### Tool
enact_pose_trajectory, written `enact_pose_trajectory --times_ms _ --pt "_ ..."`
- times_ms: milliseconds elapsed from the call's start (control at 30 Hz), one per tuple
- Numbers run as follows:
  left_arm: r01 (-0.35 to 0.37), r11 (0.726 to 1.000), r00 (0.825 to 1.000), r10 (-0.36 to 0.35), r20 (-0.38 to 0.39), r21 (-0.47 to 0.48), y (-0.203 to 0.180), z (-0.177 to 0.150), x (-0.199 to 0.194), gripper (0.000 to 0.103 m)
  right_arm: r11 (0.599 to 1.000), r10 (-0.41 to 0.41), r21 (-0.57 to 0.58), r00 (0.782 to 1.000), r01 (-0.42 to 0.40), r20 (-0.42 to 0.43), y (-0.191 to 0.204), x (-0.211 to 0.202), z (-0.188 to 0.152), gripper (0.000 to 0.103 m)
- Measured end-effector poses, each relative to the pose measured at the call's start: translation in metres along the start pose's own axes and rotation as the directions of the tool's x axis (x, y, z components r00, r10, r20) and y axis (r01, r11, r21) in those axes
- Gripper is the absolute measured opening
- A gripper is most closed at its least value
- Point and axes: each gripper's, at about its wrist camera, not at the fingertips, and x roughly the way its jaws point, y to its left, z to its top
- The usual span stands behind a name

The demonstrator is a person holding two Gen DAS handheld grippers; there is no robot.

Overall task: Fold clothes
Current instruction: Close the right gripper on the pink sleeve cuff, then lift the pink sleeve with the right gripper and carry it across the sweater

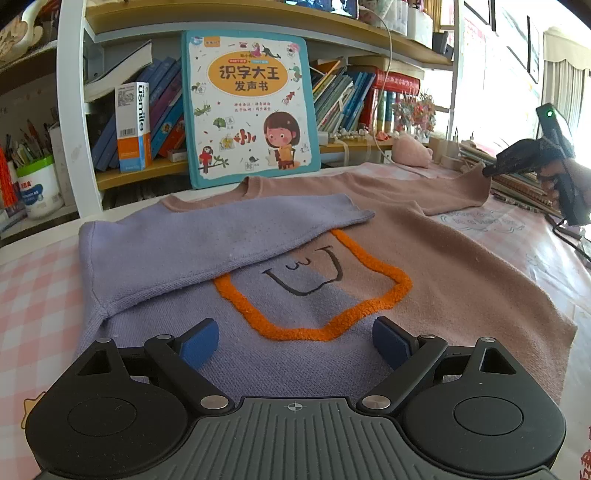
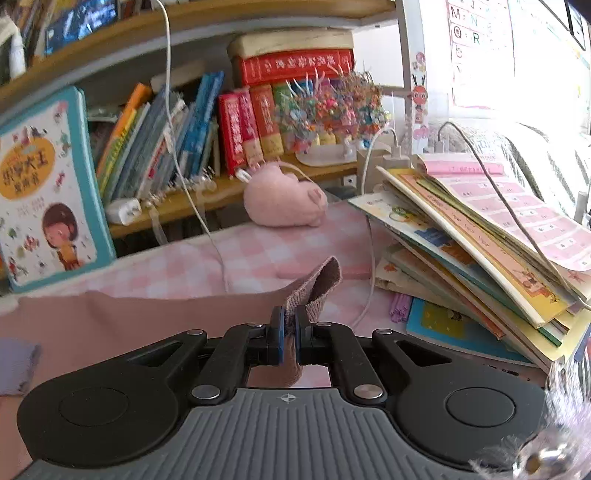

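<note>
sweater (image 1: pixel 424 258): one, flat on bench (image 1: pixel 33 295), neck toward shelf | sleeves: two, lilac folded across chest | left gripper (image 1: pixel 295 341) released | right gripper (image 2: pixel 290 325) grasping pink cuff (image 2: pixel 317 284)

left gripper (image 1: pixel 294 343): black arms, blue pads, grey ribbed base w/ crosshair | right gripper (image 2: pixel 290 334): same, silver screws

Picture book (image 1: pixel 251 107) propped against bookshelf (image 1: pixel 258 22), pink plush pig (image 2: pixel 284 195) — slumped book stack (image 2: pixel 480 236), pink checked tablecloth (image 1: pixel 33 295)
</note>
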Motion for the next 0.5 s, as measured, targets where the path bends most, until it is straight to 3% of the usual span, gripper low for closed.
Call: enact_pose_trajectory --times_ms 200,233,267,400,500 --pt "0.004 1.000 1.000 -0.004 -0.003 -0.007 0.001 0.000 0.000 0.093 0.996 -0.026 0.085 0.999 0.030 -0.047 -0.021 0.022 -0.011 0.012" --pt "0.005 1.000 1.000 -0.005 -0.004 -0.008 0.001 0.000 0.000 0.093 0.994 -0.025 0.104 0.998 0.030 -0.052 -0.025 0.025 -0.012 0.022" --pt "0.005 1.000 1.000 -0.006 -0.004 -0.010 0.002 0.000 0.001 0.093 0.993 -0.023 0.118 0.998 0.030 -0.059 -0.029 0.027 -0.014 0.024" --pt "0.010 1.000 1.000 -0.010 -0.008 -0.019 0.003 -0.001 0.001 0.093 0.989 -0.024 0.142 0.996 0.036 -0.086 -0.035 0.035 -0.018 0.024" --pt "0.010 1.000 1.000 -0.010 -0.011 -0.018 0.003 -0.001 0.002 0.093 0.989 -0.020 0.145 0.996 0.032 -0.083 -0.035 0.035 -0.018 0.008"
